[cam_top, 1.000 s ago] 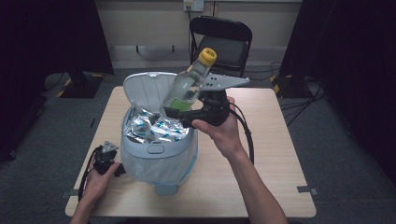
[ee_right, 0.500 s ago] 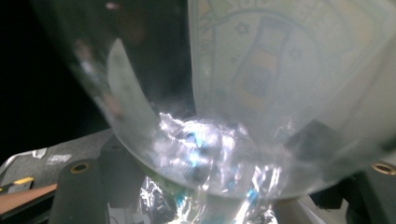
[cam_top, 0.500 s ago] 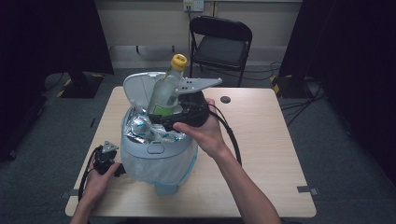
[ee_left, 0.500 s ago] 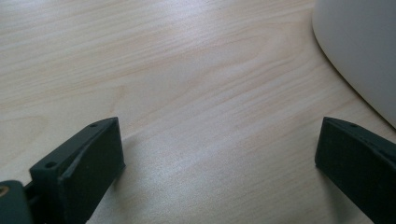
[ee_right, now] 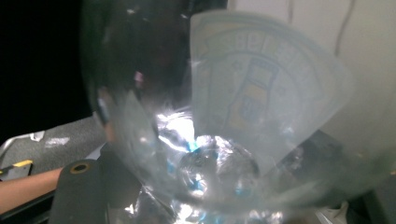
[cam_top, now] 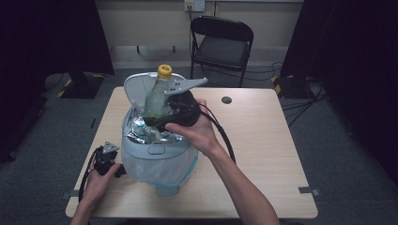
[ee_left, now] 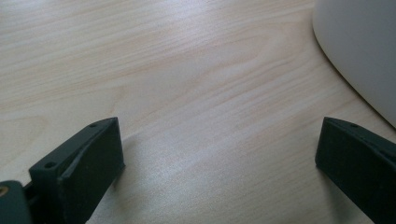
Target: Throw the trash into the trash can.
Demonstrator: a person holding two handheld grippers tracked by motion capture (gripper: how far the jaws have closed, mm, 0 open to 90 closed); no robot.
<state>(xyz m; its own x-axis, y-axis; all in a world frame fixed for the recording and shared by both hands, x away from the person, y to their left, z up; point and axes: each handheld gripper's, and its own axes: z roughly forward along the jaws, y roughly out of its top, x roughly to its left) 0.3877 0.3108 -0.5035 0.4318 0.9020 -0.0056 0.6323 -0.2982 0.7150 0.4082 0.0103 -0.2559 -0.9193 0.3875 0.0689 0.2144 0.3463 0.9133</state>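
Swung leftward and lower since the earlier frames: right gripper [cam_top: 157, 121] with its clear plastic bottle [cam_top: 157, 96], then tilted out over the table beside the bin, now standing nearly upright over the bin's mouth, yellow cap [cam_top: 164, 71] on top. Clamped across the bottle's lower body, jaws spread wide around it; seen close in the right gripper view as a curved clear wall with a pale label [ee_right: 261, 79], crumpled shiny wrappers glinting beneath. Positioned above the white bin [cam_top: 157, 152], lid [cam_top: 136, 89] tipped back and open, blue-tinted liner bag [cam_top: 185, 166] hanging out around the rim, interior already piled with silvery rubbish [cam_top: 141, 129]. Parked on the wooden table [cam_top: 263, 154] at the bin's left: left gripper [cam_top: 105, 161], jaws wide apart with nothing between them, bare wood and a slice of the bin's white wall [ee_left: 359, 46] ahead in its own view. By the look of it, well along: bottle fetched and brought over the opening, base just at the heap. Left to do, judging from this: lower a touch, let go, draw the hand clear, perhaps close the lid.
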